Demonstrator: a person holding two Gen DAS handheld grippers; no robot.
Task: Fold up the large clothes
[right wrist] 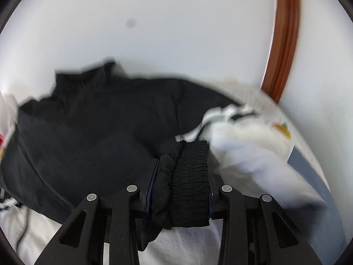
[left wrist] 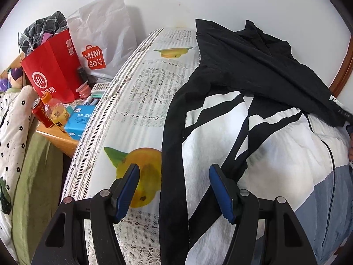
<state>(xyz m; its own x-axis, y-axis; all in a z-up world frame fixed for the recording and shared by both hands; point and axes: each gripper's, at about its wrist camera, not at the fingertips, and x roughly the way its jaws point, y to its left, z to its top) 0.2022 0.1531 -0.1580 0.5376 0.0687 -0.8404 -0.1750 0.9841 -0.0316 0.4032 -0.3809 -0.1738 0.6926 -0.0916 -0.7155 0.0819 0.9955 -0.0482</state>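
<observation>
A large black, white and grey-blue jacket [left wrist: 220, 137] lies spread on the bed [left wrist: 141, 101], its black upper part folded across the far end. My left gripper [left wrist: 174, 167] hangs open just above the jacket's long black strip, and its blue pads [left wrist: 130, 187] touch nothing. In the right wrist view the jacket [right wrist: 99, 132] is a blurred black heap with white cloth to the right. My right gripper [right wrist: 183, 165] is shut on a bunched black elastic cuff [right wrist: 192, 172] of the jacket, which fills the gap between the jaws.
A wooden nightstand [left wrist: 59, 139] left of the bed holds a red paper bag [left wrist: 55, 75], a white shopping bag [left wrist: 103, 39], a bottle [left wrist: 56, 110], a can [left wrist: 40, 112] and a blue box [left wrist: 79, 121]. A flowered quilt [left wrist: 15, 132] hangs at far left. A brown wooden frame [right wrist: 284, 39] runs up the white wall.
</observation>
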